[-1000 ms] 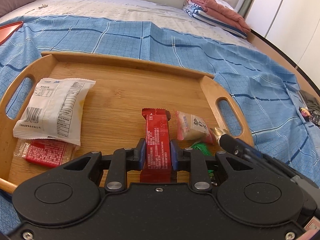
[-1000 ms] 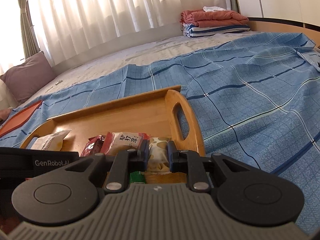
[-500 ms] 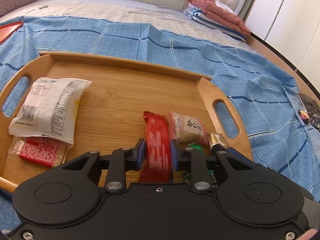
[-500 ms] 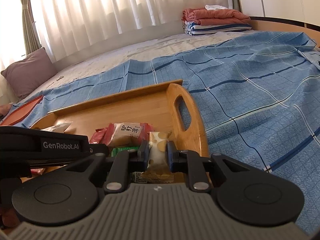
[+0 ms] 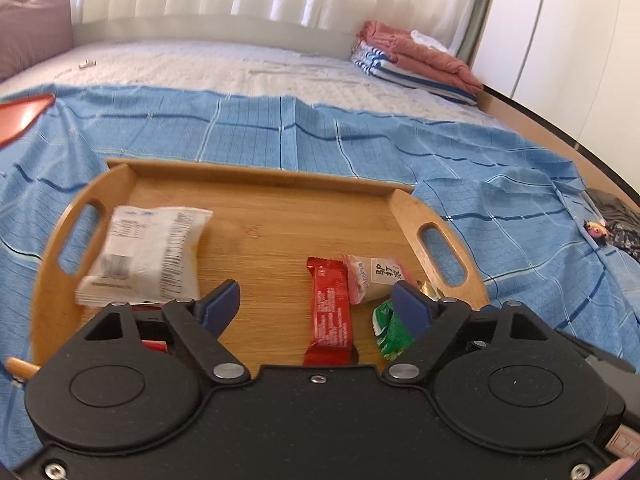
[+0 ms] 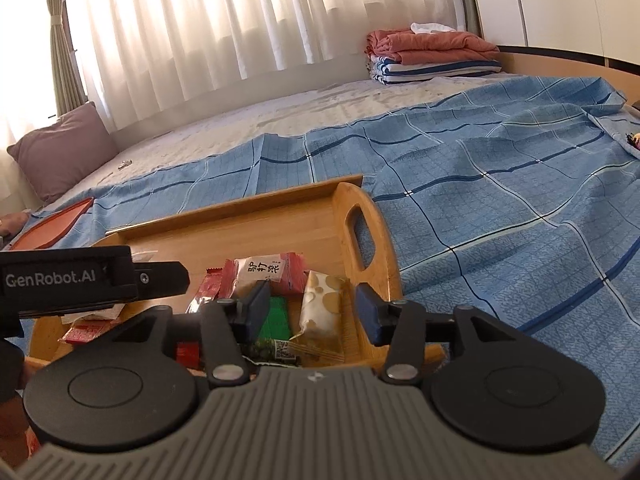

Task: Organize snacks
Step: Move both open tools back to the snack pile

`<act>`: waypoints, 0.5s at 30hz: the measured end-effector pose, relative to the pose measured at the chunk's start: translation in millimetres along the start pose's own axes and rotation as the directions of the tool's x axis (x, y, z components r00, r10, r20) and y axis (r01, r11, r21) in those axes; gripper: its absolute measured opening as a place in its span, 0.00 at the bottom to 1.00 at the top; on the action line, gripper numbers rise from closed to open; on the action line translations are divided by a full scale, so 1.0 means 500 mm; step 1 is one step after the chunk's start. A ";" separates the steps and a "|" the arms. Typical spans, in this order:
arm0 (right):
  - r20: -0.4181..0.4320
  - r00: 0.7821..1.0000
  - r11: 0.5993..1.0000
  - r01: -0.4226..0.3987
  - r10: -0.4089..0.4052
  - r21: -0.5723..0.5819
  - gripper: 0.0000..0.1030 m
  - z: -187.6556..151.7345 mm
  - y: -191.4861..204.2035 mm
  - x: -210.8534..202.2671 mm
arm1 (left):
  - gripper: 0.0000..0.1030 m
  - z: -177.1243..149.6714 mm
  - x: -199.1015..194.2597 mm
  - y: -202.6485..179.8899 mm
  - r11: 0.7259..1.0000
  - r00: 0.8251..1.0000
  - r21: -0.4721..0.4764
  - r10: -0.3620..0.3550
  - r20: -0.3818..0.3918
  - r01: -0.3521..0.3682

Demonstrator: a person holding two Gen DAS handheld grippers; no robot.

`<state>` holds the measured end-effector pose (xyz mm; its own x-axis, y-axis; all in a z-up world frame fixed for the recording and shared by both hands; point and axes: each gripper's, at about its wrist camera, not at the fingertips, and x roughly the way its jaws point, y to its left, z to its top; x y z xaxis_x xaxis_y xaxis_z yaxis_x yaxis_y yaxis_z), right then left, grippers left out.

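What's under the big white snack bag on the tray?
A red packet pokes out from beneath the white bag at its near edge. How far it runs underneath is hidden by the bag and the left gripper.

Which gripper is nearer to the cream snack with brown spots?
Right. The cream snack lies on the tray between the open right gripper fingers. The open left gripper is farther left, around the red bar.
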<state>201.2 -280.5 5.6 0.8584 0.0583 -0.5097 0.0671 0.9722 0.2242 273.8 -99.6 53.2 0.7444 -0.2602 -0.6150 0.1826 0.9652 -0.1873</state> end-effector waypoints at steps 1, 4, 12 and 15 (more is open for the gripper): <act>0.002 1.000 1.000 0.000 0.000 -0.010 0.66 -0.001 0.002 -0.007 | 0.84 -0.003 -0.011 0.003 1.000 1.000 0.010 0.002 0.007 -0.002; 0.007 1.000 0.999 -0.004 0.004 -0.044 0.74 -0.008 0.008 -0.032 | 0.87 -0.016 -0.048 0.009 0.999 0.999 0.042 0.007 0.032 -0.008; 0.035 0.999 0.990 -0.014 0.019 -0.138 0.86 -0.035 0.036 -0.108 | 0.93 -0.072 -0.156 0.032 0.995 0.995 0.103 -0.005 0.096 -0.005; 0.035 0.999 0.985 -0.011 0.018 -0.171 0.87 -0.049 0.048 -0.133 | 0.94 -0.093 -0.188 0.048 0.995 0.994 0.104 -0.003 0.112 -0.009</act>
<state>133.5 -255.7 24.5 0.8767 0.0674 -0.4762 -0.0305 0.9959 0.0848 178.2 -53.1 71.0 0.8111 -0.2580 -0.5249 0.2415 0.9651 -0.1011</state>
